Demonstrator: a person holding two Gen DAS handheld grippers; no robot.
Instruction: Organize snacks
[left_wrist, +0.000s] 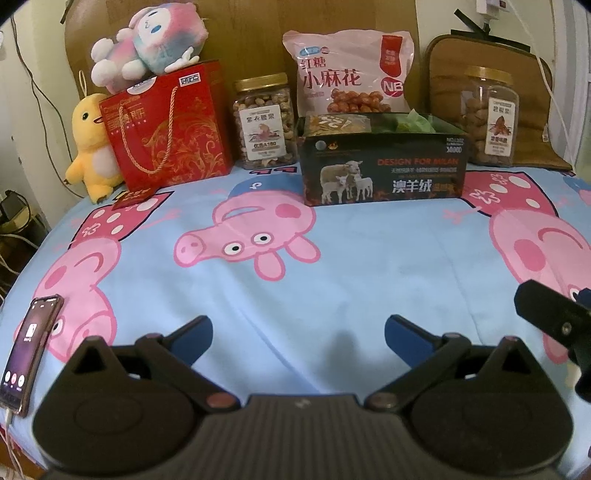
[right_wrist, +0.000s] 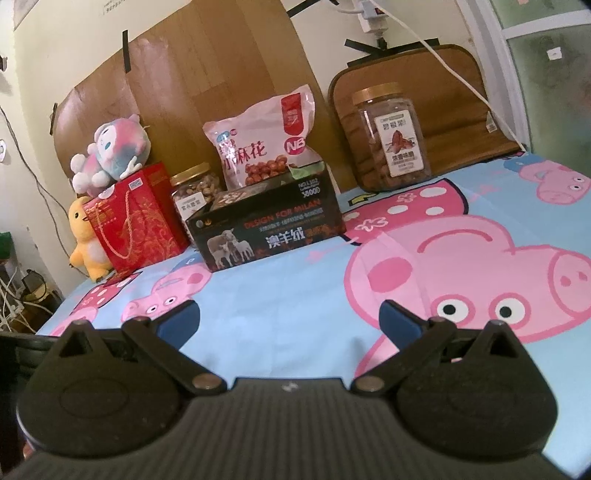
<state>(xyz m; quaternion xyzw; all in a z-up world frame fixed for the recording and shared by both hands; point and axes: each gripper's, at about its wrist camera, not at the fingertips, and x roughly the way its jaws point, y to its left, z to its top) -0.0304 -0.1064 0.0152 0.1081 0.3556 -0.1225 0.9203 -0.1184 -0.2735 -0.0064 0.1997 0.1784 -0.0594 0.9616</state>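
Both the left gripper (left_wrist: 297, 334) and right gripper (right_wrist: 290, 321) hover with jaws apart and empty above the blue pig-print bedsheet (left_wrist: 332, 258), the black open-topped cardboard snack box (left_wrist: 382, 168) well ahead of both.

cream wall (right_wrist: 55, 55), taped brown board (right_wrist: 229, 62), frosted window (right_wrist: 550, 74), cartoon-pig bedsheet (left_wrist: 332, 266), daylight

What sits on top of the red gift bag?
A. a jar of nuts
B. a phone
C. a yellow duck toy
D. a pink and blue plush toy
D: the pink and blue plush toy rests on top of the red gift bag; the yellow duck toy stands beside it.
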